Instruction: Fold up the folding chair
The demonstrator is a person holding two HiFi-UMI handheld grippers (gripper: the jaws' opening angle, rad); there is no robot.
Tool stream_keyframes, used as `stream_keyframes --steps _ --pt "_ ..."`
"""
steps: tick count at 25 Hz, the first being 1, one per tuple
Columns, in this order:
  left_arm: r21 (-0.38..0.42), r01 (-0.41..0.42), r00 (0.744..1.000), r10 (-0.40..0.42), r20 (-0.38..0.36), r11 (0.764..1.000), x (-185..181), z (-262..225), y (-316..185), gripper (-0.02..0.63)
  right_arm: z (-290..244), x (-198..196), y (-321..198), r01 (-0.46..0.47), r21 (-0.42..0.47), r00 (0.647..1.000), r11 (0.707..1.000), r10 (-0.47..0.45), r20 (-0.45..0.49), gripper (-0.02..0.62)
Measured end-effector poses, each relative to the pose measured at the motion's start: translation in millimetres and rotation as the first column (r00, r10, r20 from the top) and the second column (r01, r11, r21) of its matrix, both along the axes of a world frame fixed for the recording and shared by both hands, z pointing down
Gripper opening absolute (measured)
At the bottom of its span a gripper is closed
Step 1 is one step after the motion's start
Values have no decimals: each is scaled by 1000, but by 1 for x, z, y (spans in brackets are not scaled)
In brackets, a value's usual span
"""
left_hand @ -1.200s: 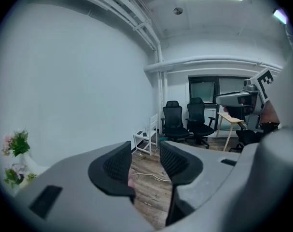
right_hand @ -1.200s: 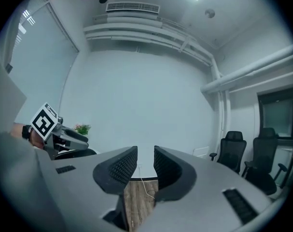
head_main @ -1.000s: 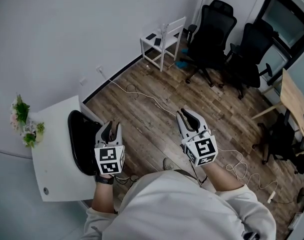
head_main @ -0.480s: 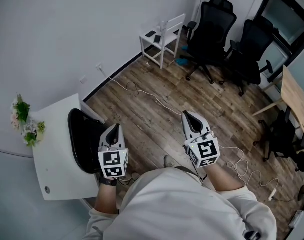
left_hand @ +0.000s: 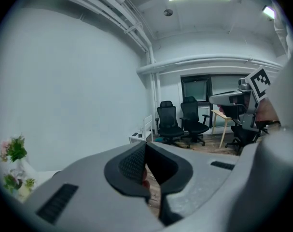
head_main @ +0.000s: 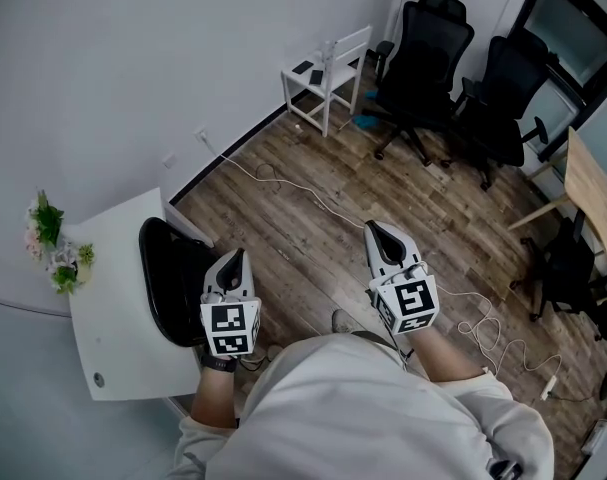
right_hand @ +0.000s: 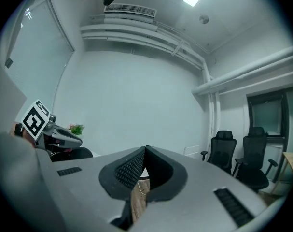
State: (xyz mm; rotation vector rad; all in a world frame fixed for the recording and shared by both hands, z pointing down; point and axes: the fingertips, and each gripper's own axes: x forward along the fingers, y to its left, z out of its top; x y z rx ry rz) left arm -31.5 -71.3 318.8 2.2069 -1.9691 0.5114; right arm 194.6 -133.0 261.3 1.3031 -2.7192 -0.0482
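The white folding chair (head_main: pixel 328 73) stands unfolded against the far wall, with small dark items on its seat. It also shows small in the left gripper view as a white chair (left_hand: pixel 144 129) beside the black office chairs. My left gripper (head_main: pixel 235 260) and right gripper (head_main: pixel 376 230) hover side by side in front of my body, far from the chair. Both are shut with nothing between their pads. In the left gripper view the left gripper (left_hand: pixel 145 144) has its jaws together, and in the right gripper view so does the right gripper (right_hand: pixel 145 149).
Two black office chairs (head_main: pixel 423 68) stand right of the folding chair. A white table (head_main: pixel 113 338) at my left carries a black rounded cushion (head_main: pixel 168 288) and flowers (head_main: pixel 53 253). A white cable (head_main: pixel 303 193) runs across the wooden floor. A wooden desk (head_main: pixel 595 208) sits at the right edge.
Both grippers' jaws have closed from slightly apart to fully together. The hands have barely shifted.
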Motion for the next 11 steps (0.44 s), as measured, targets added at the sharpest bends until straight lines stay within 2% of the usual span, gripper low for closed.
stream_keyframes --steps 11 --pt "-6 -7 1000 8 17 1000 -2 -1 5 8 -1 1 6 -8 5 1000 1000 8 1 12"
